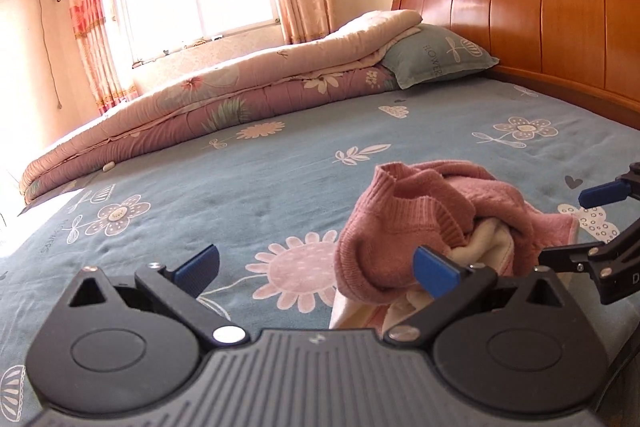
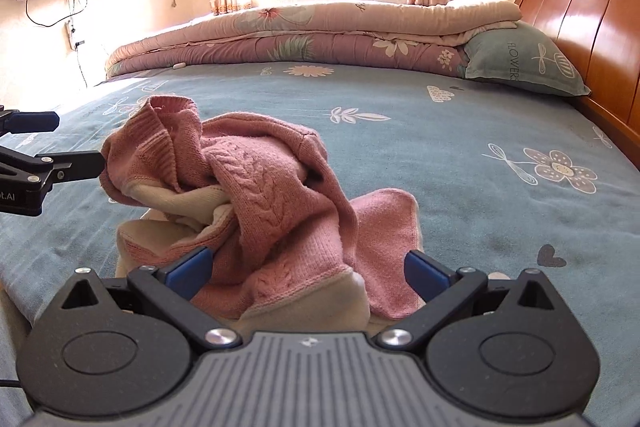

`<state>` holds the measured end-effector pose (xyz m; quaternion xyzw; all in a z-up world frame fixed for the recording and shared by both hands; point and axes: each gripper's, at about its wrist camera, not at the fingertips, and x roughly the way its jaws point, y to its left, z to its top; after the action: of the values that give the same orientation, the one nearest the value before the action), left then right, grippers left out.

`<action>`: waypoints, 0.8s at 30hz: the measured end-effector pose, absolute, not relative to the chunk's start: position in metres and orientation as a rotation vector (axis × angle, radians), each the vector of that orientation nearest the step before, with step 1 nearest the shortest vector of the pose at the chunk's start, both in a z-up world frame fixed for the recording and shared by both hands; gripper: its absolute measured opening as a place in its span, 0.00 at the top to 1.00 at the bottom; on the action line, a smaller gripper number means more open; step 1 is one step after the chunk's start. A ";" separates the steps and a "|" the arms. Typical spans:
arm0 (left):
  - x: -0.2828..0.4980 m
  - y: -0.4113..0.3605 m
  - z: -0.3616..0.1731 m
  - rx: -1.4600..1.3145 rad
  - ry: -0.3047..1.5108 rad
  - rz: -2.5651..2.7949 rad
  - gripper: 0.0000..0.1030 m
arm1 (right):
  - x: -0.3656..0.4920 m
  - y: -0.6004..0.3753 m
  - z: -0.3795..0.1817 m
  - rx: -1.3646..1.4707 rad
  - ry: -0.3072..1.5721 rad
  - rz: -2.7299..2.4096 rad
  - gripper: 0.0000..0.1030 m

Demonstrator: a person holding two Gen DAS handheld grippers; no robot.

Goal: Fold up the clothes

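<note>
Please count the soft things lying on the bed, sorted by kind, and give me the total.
Crumpled pink knitted sweater with cream lining: 1
Folded floral quilts, stacked along the window side: 2
Grey-blue pillow printed with flowers: 1
Total: 4

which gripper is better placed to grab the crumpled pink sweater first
Right, probably. The right gripper has its open jaws straddling the pink sweater. The left gripper is open too, but mostly bare bedsheet lies between its jaws.
</note>
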<state>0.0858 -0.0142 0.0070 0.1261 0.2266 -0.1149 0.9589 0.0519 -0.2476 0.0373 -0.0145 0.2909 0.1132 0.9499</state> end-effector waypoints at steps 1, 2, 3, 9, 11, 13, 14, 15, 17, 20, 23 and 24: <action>0.086 -0.016 0.007 0.256 0.468 -0.241 0.01 | 0.052 -0.248 0.039 -0.039 0.590 0.234 0.00; 0.086 -0.017 0.008 0.257 0.477 -0.248 0.01 | 0.052 -0.248 0.042 -0.048 0.588 0.238 0.00; 0.087 -0.018 0.008 0.257 0.486 -0.256 0.01 | 0.052 -0.248 0.044 -0.061 0.585 0.241 0.00; 0.096 -0.032 0.013 0.267 0.513 -0.328 0.01 | 0.062 -0.248 0.058 -0.197 0.589 0.258 0.00; 0.104 -0.036 0.008 0.271 0.550 -0.343 0.01 | 0.068 -0.247 0.061 -0.232 0.597 0.269 0.00; 0.112 -0.042 -0.001 0.280 0.587 -0.364 0.01 | 0.073 -0.246 0.062 -0.240 0.611 0.288 0.00; 0.116 -0.044 -0.006 0.280 0.605 -0.372 0.01 | 0.077 -0.245 0.061 -0.236 0.623 0.297 0.00; 0.120 -0.046 -0.011 0.280 0.625 -0.373 0.01 | 0.081 -0.243 0.059 -0.236 0.638 0.302 0.00; 0.126 -0.048 -0.020 0.268 0.652 -0.375 0.01 | 0.088 -0.238 0.053 -0.248 0.671 0.306 0.00; 0.138 -0.047 -0.031 0.237 0.686 -0.359 0.01 | 0.101 -0.229 0.037 -0.255 0.725 0.310 0.00; 0.150 -0.047 -0.038 0.252 0.694 -0.322 0.01 | 0.115 -0.224 0.023 -0.268 0.752 0.254 0.00; 0.153 -0.047 -0.037 0.270 0.680 -0.304 0.01 | 0.118 -0.227 0.023 -0.261 0.747 0.242 0.00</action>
<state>0.1530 -0.0466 -0.0366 0.1314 0.3311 -0.1481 0.9226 0.1179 -0.2272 0.0226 -0.1268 0.3631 0.1174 0.9156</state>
